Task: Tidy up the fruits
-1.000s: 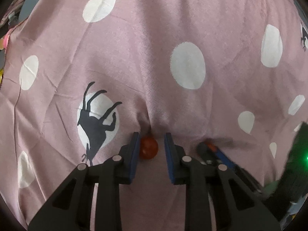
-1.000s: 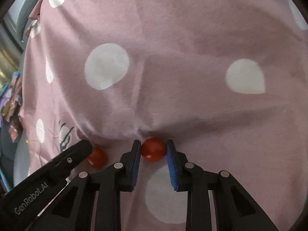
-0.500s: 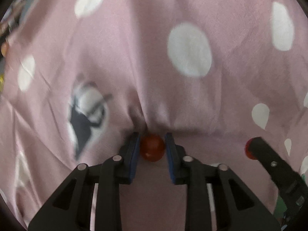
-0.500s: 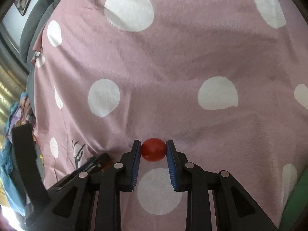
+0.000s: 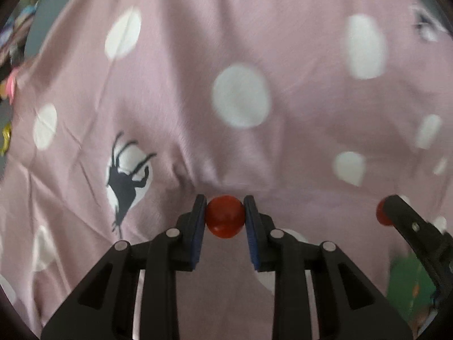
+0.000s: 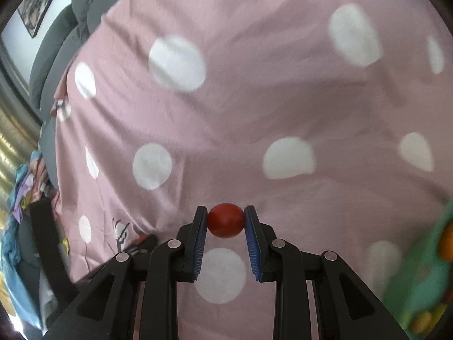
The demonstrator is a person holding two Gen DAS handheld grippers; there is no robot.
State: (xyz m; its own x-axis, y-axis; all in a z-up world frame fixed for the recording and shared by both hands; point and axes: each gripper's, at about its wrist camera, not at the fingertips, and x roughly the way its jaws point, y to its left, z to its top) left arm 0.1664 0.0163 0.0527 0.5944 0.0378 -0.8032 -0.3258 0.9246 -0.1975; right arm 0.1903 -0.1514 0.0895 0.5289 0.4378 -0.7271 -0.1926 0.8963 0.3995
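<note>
Both tongs clamped on red fruits above a pink spotted bedsheet.

The left tongs (image 5: 225, 215) grip a small round red fruit (image 5: 225, 216) between the blue pads, both pads touching its sides. The right tongs (image 6: 225, 221) hold a second red fruit (image 6: 225, 220) the same way. In the left wrist view, the tip of the right tongs shows at the right edge with its red fruit partly hidden behind it. The surface below is a bed covered by a pink sheet (image 5: 254, 42) printed with white dots and a dark horse figure (image 5: 124, 181); the cloth is creased. In the right wrist view, grey bedding (image 6: 65, 36) lies at the far left under a framed picture (image 6: 36, 8) on the wall, coloured clothes (image 6: 22, 192) sit at the left edge, and a blurred green container (image 6: 419, 277) holding orange items shows at lower right.
</note>
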